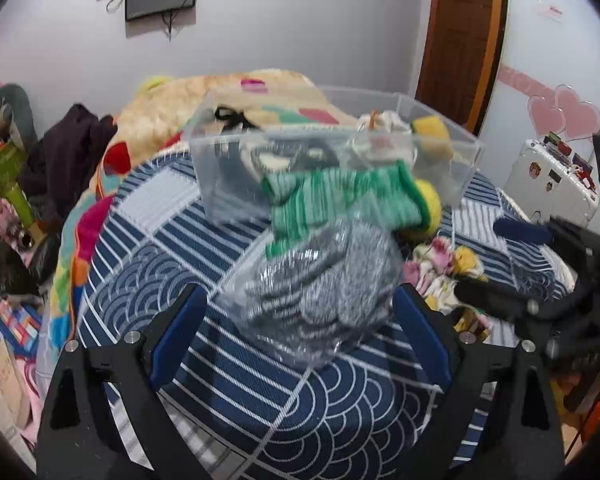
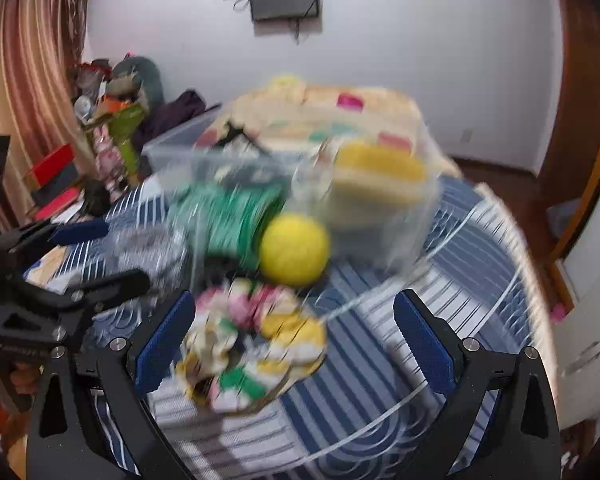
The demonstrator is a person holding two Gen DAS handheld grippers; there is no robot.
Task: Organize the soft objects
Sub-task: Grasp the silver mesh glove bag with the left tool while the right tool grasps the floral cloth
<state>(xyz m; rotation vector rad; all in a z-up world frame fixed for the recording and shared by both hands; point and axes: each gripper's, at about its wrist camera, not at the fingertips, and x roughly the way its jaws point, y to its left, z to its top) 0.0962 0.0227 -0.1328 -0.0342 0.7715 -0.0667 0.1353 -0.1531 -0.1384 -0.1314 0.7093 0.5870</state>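
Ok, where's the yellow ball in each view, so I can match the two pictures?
Left wrist: yellow ball right of centre, mostly hidden behind the green cloth.
Right wrist: centre, in plain sight beside the green cloth, just beyond the floral cloth.
Shared landmark: the clear bin behind it.

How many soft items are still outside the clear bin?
4: silver scrubber nearest the left gripper, green cloth and yellow ball against the bin, floral cloth at the right gripper.

green-striped cloth (image 1: 332, 196), yellow ball (image 2: 294, 249), silver-grey scrubber bag (image 1: 320, 276), navy-white striped and wave-pattern bedcover (image 1: 236, 380).
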